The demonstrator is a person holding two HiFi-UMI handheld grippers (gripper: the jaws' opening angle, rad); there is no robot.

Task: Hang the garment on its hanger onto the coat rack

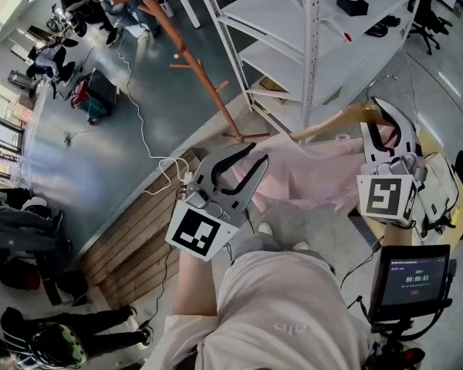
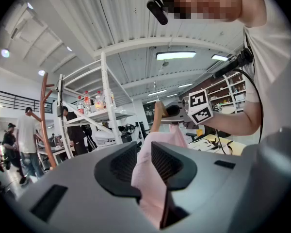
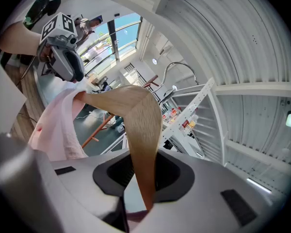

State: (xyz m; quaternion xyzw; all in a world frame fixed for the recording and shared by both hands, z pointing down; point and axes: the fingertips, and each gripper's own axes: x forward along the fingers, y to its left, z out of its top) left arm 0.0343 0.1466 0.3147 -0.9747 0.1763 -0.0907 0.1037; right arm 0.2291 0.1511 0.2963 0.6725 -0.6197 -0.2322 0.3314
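My left gripper point(image 2: 144, 157) is clamped on the pale pink fabric garment point(image 1: 309, 172). My right gripper point(image 3: 141, 166) pinches the curved light wooden hanger point(image 3: 131, 106) carrying it.

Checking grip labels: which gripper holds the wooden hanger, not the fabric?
The right gripper, shut on the wooden hanger; the left gripper pinches only the pink garment.

I note a glossy grey floor point(image 1: 92, 168) meeting wooden planks point(image 1: 131, 233). White metal shelving point(image 1: 309, 45) stands ahead. A ceiling strip light point(image 2: 175, 55) is lit, and I see daylight through tall windows point(image 3: 119, 33).
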